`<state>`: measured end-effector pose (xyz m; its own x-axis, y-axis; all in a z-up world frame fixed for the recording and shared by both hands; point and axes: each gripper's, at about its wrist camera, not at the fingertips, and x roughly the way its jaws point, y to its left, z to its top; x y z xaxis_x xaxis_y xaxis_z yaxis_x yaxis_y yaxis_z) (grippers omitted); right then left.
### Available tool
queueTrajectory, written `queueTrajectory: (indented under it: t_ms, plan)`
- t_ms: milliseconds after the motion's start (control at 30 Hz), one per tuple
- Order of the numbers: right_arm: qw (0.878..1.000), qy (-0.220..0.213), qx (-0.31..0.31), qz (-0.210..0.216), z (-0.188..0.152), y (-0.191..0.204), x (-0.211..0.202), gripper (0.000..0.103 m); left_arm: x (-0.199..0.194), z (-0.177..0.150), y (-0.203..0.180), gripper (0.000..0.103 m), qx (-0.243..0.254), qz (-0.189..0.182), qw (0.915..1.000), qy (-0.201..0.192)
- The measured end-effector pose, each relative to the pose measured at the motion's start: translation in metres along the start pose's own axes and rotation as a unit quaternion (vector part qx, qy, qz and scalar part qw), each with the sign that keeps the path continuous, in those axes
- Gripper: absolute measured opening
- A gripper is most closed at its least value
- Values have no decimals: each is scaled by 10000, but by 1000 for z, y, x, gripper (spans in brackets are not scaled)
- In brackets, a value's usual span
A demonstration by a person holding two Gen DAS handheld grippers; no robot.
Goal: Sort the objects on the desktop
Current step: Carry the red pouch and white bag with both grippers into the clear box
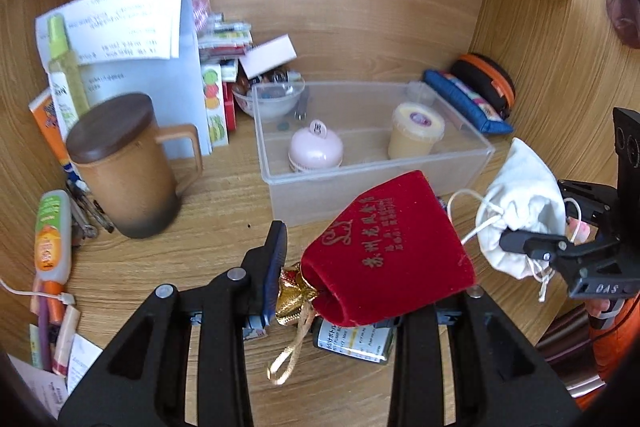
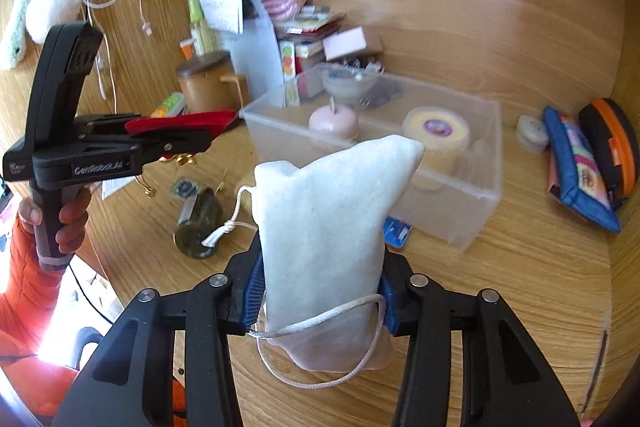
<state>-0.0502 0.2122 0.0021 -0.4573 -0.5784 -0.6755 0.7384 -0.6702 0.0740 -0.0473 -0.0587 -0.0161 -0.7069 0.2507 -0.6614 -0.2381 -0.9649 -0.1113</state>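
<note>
Gripping a red velvet pouch (image 1: 384, 247), the left gripper (image 1: 360, 291) holds it just in front of the clear plastic bin (image 1: 280, 183), while the right gripper (image 2: 320, 303) clamps a white drawstring bag (image 2: 328, 227) beside it. Both seem soft and light, best pinched mid-body. Inside the bin sit a pink round case (image 1: 316, 149) and a yellow-lidded cup (image 1: 416, 131).
</note>
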Motion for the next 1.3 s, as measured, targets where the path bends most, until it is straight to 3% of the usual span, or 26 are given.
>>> queueTrajectory:
  t_ms: [600,900,1300]
  plan:
    - [9985,-499,-36,-231,50,-20,-29,43,-36,42,-12,33,74,-39,9980,-620]
    - [9972,-704,-115,-225,83,-27,-21,43,-29,69,-13,33,79,-168,9971,-731]
    - [9976,-670,-27,-174,107,-39,5,43,1,104,-4,33,-128,-283,9968,-734]
